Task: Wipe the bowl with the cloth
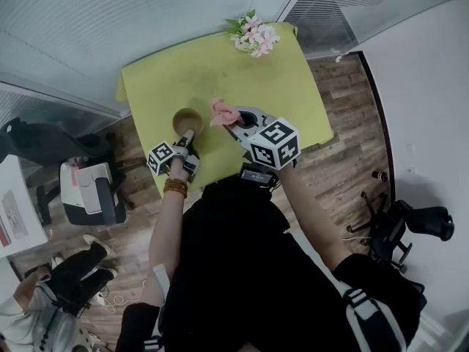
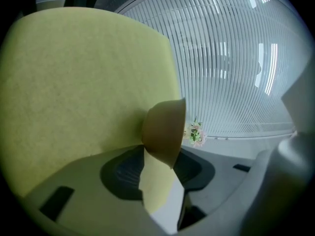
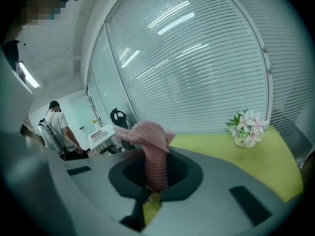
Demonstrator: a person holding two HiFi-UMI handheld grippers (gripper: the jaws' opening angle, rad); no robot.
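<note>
The head view alone shows the whole yellow-green desk (image 1: 286, 86), with the round brown bowl (image 1: 187, 120) near its front-left corner. The left gripper (image 2: 157, 168) view shows the bowl's smooth outer wall, right at its parted tongs. The right gripper's (image 3: 155, 181) tongs are clamped on the pink knitted cloth (image 3: 150, 146).

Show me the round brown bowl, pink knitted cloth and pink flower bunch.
round brown bowl (image 1: 187, 121), head view, its inside
pink knitted cloth (image 3: 153, 149), right gripper view, upright middle
pink flower bunch (image 1: 255, 35), head view, the blossoms

Wood floor (image 1: 352, 145); slatted blinds (image 1: 88, 20); black office chair (image 1: 418, 222).
</note>
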